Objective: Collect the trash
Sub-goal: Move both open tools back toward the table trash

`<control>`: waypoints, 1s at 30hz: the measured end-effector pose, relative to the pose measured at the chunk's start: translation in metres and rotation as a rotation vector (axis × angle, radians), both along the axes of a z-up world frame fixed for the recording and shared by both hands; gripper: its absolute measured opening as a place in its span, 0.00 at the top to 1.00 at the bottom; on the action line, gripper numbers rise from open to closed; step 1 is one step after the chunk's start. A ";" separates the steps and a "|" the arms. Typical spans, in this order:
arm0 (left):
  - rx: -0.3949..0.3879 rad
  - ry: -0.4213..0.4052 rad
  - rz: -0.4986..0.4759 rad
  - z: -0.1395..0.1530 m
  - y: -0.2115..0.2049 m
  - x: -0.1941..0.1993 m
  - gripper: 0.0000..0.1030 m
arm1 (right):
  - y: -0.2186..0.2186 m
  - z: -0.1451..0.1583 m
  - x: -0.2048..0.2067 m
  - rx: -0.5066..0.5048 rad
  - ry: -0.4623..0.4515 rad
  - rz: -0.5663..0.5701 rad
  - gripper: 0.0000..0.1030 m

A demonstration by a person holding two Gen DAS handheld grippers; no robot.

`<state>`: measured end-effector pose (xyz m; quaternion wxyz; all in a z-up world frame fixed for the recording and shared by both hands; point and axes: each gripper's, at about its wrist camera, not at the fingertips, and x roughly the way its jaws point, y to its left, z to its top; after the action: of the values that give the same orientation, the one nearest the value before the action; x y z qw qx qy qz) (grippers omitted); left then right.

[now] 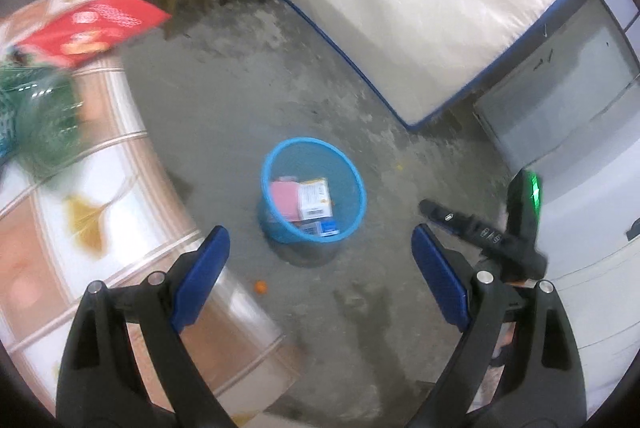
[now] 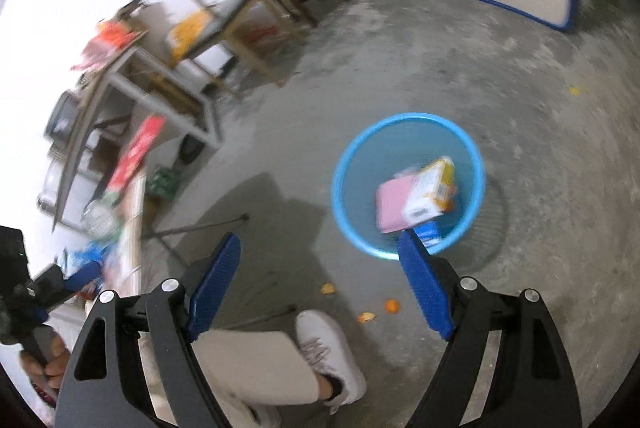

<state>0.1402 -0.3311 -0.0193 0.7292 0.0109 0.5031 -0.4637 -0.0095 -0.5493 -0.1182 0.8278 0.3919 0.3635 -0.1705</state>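
Blue round plastic bin (image 1: 313, 187) holds boxes as trash; above it, left tongs (image 1: 320, 268) and right tongs (image 2: 320, 276) gape wide, empty.

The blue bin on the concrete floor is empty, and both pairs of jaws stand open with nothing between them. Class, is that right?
Not quite. The blue bin is not empty: it already holds a pink packet and a white box, as the left wrist view shows. The rest is right: the bin stands on the concrete floor, and the left gripper and right gripper both have open jaws holding nothing.
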 end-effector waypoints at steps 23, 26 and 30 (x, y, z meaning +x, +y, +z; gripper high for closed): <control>-0.002 -0.245 0.536 0.028 0.306 0.028 0.14 | 0.115 0.075 0.254 0.323 -0.152 0.276 0.23; 0.018 -0.275 0.576 0.027 0.322 0.036 0.14 | 0.113 0.057 0.293 0.392 -0.128 0.248 0.23; 0.020 -0.262 0.622 0.021 0.343 0.049 0.14 | 0.103 0.024 0.332 0.500 -0.094 0.184 0.23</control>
<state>0.1893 0.0122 0.0019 0.8941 -0.0766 0.3889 -0.2085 0.3227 -0.4461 -0.0937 0.7333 0.5569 0.3896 0.0192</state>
